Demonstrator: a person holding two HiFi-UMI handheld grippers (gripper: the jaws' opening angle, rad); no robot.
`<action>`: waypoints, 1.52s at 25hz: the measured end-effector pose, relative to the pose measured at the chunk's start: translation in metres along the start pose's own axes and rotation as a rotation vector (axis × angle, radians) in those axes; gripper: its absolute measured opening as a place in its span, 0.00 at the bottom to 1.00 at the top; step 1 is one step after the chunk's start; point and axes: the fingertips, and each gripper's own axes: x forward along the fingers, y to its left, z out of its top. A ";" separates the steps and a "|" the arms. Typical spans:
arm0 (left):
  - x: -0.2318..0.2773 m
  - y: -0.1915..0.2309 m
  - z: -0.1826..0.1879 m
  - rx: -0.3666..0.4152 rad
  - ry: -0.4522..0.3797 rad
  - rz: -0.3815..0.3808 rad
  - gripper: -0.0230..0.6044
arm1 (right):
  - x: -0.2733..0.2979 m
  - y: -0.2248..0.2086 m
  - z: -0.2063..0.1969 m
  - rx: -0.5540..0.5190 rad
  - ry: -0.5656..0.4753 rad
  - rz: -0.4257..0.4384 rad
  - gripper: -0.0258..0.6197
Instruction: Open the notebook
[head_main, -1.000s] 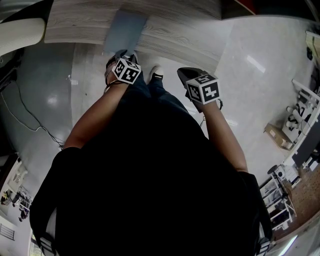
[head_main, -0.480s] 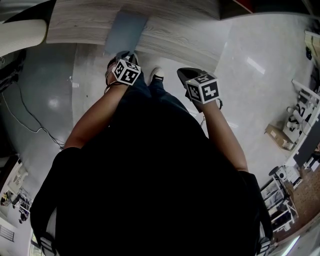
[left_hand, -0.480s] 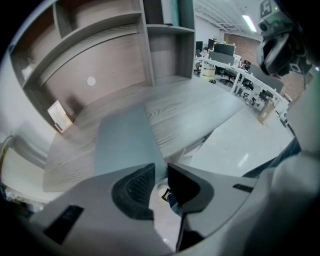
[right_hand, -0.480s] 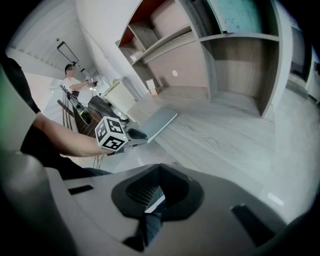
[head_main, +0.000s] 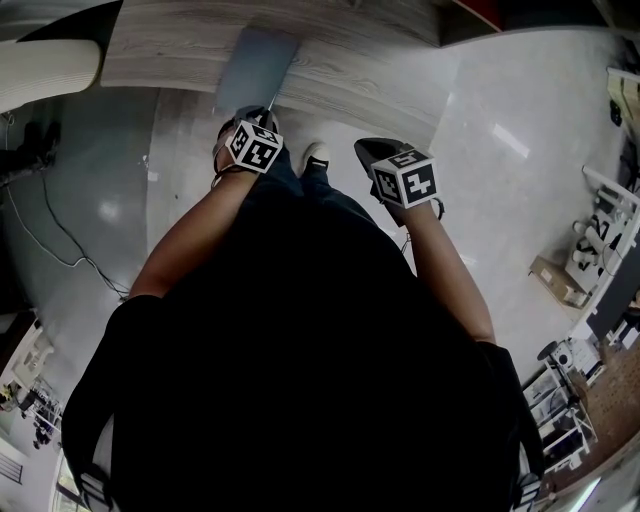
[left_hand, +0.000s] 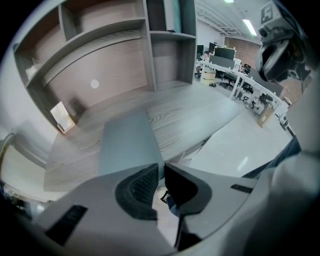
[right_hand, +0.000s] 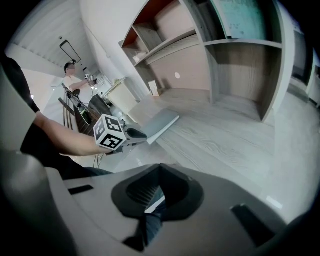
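Left gripper (left_hand: 162, 168) jaws, freshly closed in, tight on the notebook (left_hand: 127, 140) corner; right gripper (right_hand: 160, 171) jaws together, empty.

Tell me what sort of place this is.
Probably an open-plan office: a wood-grain desk under built-in shelves, with rows of workstations behind it and a glossy floor.

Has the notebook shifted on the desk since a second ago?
No. The notebook lies at the same spot on the desk, reaching its front edge.
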 end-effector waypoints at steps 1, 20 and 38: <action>-0.001 0.000 0.000 0.001 -0.001 -0.002 0.11 | 0.000 0.001 0.001 -0.001 -0.002 0.000 0.04; -0.033 0.016 0.017 -0.019 -0.055 -0.018 0.07 | -0.013 0.004 0.019 -0.041 -0.033 -0.005 0.04; -0.072 0.065 0.021 -0.051 -0.101 0.030 0.06 | -0.011 0.005 0.037 -0.074 -0.030 -0.006 0.04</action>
